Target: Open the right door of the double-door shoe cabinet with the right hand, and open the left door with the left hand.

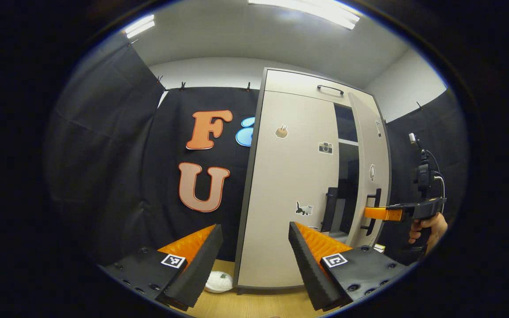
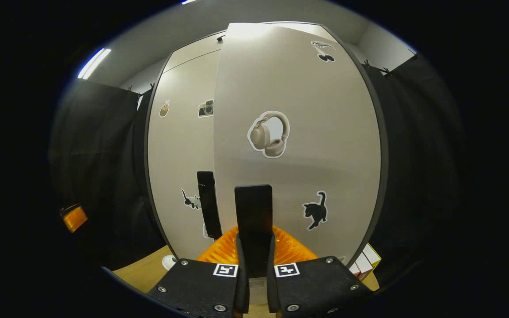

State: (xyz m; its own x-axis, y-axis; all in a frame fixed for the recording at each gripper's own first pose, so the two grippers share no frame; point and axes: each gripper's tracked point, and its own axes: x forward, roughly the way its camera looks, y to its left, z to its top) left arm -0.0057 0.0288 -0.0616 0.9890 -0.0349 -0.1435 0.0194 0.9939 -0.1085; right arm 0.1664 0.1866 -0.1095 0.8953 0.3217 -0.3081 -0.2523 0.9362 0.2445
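Shoe cabinet [image 1: 290,176]: a tall pale cabinet with dark edging, standing on a wooden floor [image 1: 254,304] against the black booth wall.
Right door [image 2: 298,145]: swung partly open; in the left gripper view a dark gap with a shelf shows between it and the left door. It carries a headphone sticker [image 2: 269,134] and a black cat sticker [image 2: 316,211].
Right door handle [image 2: 253,229]: a dark upright bar, standing between the fingers of the right tongs.
Right tongs [image 2: 253,265]: narrowed onto the handle, a finger pressing on each side of it. In the left gripper view they reach in from the right [image 1: 380,213] to the door's handle, with a hand [image 1: 429,227] gripping the tool behind.
Left door [image 1: 294,185]: closed flat on the cabinet front, with a camera sticker [image 1: 325,148] and a small cat sticker [image 1: 304,208].
Left door handle [image 2: 208,205]: a dark upright bar by the door's inner edge, with nothing touching it.
Left tongs [image 1: 254,251]: spread wide and holding nothing, apart from the cabinet, pointed at the left door's lower half.
Floor by the cabinet: a white bundle [image 1: 219,281] lies at the left foot of the cabinet; small boxes [image 2: 365,263] sit low beside the open door's right edge.
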